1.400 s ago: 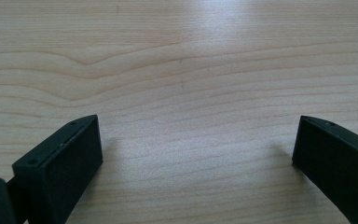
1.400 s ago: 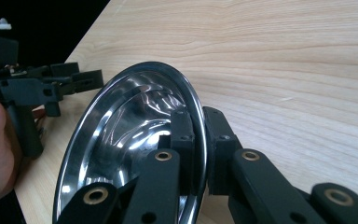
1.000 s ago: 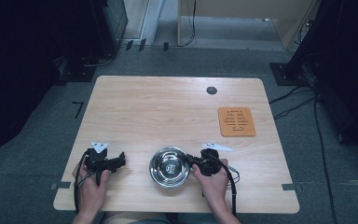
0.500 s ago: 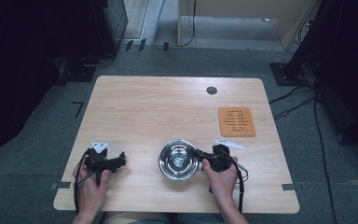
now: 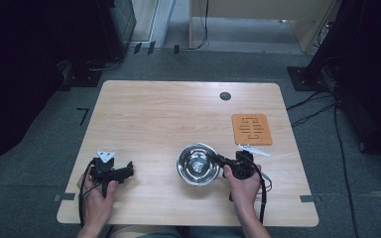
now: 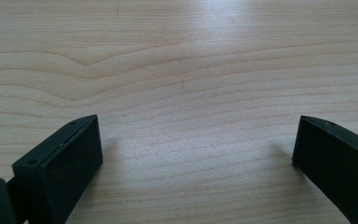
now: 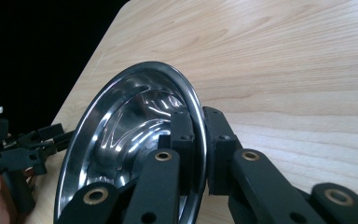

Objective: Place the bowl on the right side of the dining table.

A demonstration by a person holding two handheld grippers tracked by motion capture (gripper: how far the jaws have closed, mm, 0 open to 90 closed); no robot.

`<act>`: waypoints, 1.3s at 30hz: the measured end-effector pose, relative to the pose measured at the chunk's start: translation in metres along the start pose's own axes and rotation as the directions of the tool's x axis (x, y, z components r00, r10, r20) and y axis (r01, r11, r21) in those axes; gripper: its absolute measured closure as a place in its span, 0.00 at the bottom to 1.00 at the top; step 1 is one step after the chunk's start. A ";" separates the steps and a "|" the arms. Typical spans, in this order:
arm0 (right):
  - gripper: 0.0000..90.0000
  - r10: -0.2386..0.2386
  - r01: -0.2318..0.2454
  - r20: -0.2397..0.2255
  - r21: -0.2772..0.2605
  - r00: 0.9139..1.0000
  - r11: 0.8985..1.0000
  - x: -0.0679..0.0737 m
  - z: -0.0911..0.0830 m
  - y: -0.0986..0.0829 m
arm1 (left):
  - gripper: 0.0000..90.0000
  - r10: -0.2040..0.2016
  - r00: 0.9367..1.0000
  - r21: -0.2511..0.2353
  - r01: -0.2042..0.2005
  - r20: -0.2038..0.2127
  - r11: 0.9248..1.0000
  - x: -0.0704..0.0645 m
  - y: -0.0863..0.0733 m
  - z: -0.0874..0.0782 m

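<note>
Right gripper view: jaws pinched onto the rim of a steel bowl (image 7: 135,144), one black finger (image 7: 182,135) inside the wall, the other against the outside, metal clamped between. Bowl tilted up off the wood here, inner face turned toward the camera. Beyond the outer finger, bare wooden table (image 7: 284,70); past the bowl's far edge, the other hand's gripper low at the left border of this view.

High view: right gripper (image 5: 224,162) at the bowl's (image 5: 197,164) right-hand edge, hand behind it. Just beyond the fingertips and off to the right, an orange slotted trivet (image 5: 251,129), near but not touching the bowl. Farther off still, a small dark round grommet (image 5: 224,95) toward the table's back edge. Left gripper (image 5: 124,172) well apart on the other side, resting low on the tabletop with nothing near its tips.

Left gripper view: jaws spread wide, one finger (image 6: 70,154) at each side, plain wood grain between them, holding nothing.

Step in hand, judged: bowl gripped by the rim and being carried or slid, probably toward the trivet. Next move calls for a steady pinch, enough lift to clear the trivet's edge, then a level set-down on its middle.

Count: one bowl, one trivet, one grommet, two grippers.
</note>
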State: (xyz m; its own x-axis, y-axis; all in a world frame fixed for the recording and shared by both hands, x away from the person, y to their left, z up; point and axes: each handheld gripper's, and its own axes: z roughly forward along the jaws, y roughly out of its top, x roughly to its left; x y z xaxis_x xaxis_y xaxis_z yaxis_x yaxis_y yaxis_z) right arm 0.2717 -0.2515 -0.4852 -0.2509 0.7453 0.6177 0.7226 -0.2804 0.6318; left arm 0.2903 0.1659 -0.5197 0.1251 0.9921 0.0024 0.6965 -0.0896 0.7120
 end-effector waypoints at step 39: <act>0.95 0.104 -0.093 0.095 -0.115 0.990 0.989 -0.051 -0.029 0.022 | 0.01 0.000 1.000 0.000 0.000 0.000 1.000 0.000 0.000 0.000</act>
State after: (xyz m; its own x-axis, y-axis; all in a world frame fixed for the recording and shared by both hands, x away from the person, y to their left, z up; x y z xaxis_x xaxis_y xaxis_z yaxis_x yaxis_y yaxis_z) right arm 0.2820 -0.3130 -0.4890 -0.1122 0.7663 0.6326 0.6637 -0.4160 0.6217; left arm 0.2904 0.1659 -0.5197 0.1249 0.9922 0.0024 0.6963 -0.0894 0.7122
